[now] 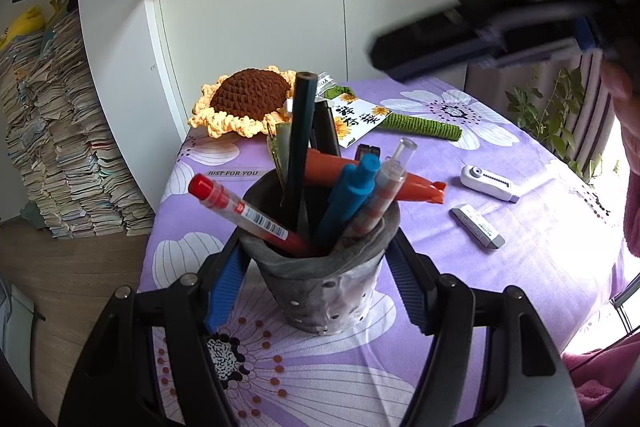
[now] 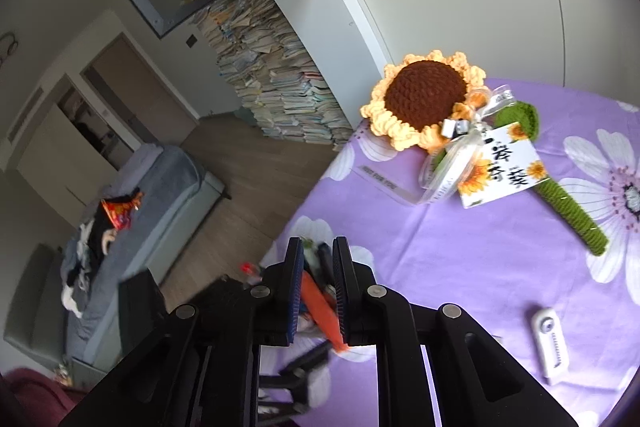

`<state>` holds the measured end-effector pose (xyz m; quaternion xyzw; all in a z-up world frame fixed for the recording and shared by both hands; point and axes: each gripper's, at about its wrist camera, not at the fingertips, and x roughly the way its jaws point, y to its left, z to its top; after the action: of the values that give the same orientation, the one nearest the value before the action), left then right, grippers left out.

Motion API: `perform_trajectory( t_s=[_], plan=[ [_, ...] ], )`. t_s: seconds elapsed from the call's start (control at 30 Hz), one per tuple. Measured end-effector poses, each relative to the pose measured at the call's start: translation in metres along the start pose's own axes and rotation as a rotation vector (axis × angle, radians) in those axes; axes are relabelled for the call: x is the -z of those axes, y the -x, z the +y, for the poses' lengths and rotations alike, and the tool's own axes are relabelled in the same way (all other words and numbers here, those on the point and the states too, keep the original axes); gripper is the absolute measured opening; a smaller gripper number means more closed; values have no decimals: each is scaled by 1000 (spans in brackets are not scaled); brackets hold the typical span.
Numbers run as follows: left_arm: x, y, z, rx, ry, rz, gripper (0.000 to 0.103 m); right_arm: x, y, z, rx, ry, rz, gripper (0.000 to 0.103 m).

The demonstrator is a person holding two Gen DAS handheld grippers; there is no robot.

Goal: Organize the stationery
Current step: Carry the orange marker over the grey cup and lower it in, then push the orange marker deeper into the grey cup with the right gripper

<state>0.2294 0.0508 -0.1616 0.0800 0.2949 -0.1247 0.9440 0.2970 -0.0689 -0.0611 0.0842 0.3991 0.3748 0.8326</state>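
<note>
Two blue-padded fingers point(image 1: 226, 283) of the left gripper point(image 1: 316, 279) are seen clamped against the sides of a grey pen holder point(image 1: 320, 287), which stands upright on the purple floral tablecloth point(image 1: 520, 267). Several pens are held in it: a red-capped pen point(image 1: 244, 213) leaning left, a dark pencil point(image 1: 300, 147) nearly upright, a blue pen point(image 1: 352, 195) tilted right. An orange pen point(image 1: 360, 175) is laid across the rim, its long axis running left to right. Two erasers point(image 1: 476, 227) lie well apart to the right.

From the right wrist, the right gripper point(image 2: 316, 291) is seen closed with a narrow gap; the orange pen point(image 2: 320, 311) is seen through that gap, slanting down to the right. A crocheted sunflower point(image 2: 424, 99) lies beyond.
</note>
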Motion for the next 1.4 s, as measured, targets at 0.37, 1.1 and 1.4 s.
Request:
perform_trajectory(
  t_s=[0.37,1.1,1.4],
  plan=[
    [0,0,0,-4,-2,3,68,50,-6,-10,12,101,93,39],
    [0,0,0,-7,2,3,68,59,-7,13,23,212,31,14],
    [0,0,0,-9,1,3,68,46,5,17,22,210,0,14]
  ],
)
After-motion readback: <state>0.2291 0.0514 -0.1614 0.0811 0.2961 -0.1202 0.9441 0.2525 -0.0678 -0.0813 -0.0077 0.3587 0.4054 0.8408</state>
